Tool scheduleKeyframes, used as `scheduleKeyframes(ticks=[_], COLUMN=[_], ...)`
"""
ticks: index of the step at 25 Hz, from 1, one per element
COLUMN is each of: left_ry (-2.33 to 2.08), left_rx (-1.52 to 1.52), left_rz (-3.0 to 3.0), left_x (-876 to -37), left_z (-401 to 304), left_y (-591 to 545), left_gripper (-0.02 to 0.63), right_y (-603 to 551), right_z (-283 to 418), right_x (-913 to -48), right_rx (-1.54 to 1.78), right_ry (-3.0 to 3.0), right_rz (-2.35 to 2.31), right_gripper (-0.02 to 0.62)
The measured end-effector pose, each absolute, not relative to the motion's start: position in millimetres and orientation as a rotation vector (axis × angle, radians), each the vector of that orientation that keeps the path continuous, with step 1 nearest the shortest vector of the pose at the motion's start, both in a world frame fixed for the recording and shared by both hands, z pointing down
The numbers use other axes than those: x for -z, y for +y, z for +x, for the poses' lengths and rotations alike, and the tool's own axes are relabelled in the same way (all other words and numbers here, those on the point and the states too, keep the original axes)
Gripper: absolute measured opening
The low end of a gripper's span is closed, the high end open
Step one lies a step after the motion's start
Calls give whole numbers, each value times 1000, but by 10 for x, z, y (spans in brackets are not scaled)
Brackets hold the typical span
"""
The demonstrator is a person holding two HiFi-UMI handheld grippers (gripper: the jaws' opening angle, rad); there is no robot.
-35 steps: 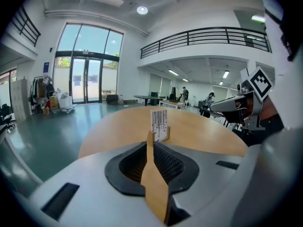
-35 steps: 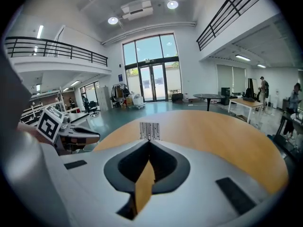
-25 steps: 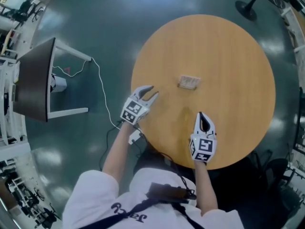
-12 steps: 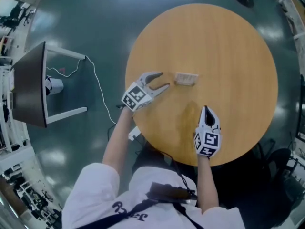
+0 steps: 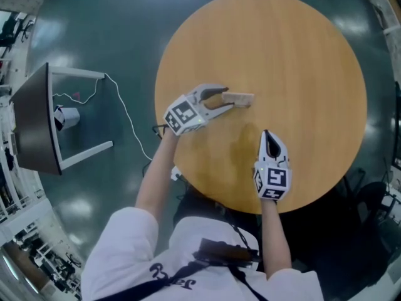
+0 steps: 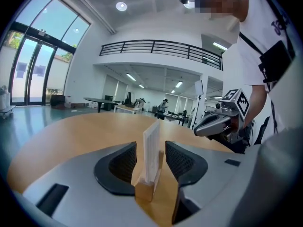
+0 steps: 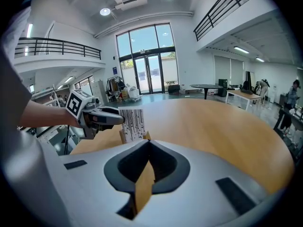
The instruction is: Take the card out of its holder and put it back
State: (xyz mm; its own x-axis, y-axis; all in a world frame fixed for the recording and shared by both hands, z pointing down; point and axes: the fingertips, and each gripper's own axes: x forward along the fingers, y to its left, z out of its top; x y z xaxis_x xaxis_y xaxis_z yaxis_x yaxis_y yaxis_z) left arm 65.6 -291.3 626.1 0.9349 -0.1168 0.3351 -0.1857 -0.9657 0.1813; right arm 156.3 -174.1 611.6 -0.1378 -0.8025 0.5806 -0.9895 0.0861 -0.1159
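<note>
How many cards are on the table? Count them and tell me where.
1. The card stands upright in its wooden holder on the round table. No other shows; none seems hidden.

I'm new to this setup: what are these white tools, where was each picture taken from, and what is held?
No robot here: a person holds a hand-worked claw in each hand. The head view looks down from a camera on the person's head; the two gripper views come from cameras riding on the claws. On the round wooden table a card stands upright in a small wooden holder. The left claw has just been opening; its jaws straddle the card without pressing it. The right claw is shut and empty.
</note>
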Motion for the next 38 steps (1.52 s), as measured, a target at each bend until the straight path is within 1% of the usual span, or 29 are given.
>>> scheduleKeyframes(ticks=[6, 12, 13, 15, 18, 20, 26, 31, 38], left_ry=[-94, 18, 29, 45, 76, 93, 190, 220, 246], left_rx=[-445, -420, -411, -390, -384, -378, -430, -437, -385], left_rz=[2879, 2864, 2865, 2865, 2861, 2860, 2869, 2870, 2885], left_x=[-6252, -6221, -6211, -6184, -6175, -6149, -6180, -6160, -5903], left_z=[839, 985, 1008, 1035, 1057, 1064, 1084, 1113, 1174], left_y=[-2891, -2797, -2790, -2789, -2767, -2762, -2677, -2659, -2667], left_gripper=[206, 183, 174, 133, 122, 89, 32, 31, 29], right_y=[-1813, -1839, -1840, -1854, -1868, -1888, -1980, -2078, -2107], right_z=[1612, 1636, 1639, 1635, 1651, 1662, 1688, 1705, 1717], right_x=[-6116, -6141, -6151, -6163, -6161, -6158, -6180, -6127, -6024], right_rx=[-720, -782, -787, -795, -803, -801, -802, -780, -782], right_ry=[-1997, -1998, -1998, -1998, -1999, -2000, -1998, -2015, -2034], right_rz=[1797, 1819, 1820, 1819, 1820, 1822, 1818, 1821, 1838], right_gripper=[18, 18, 18, 18, 18, 18, 18, 18, 18])
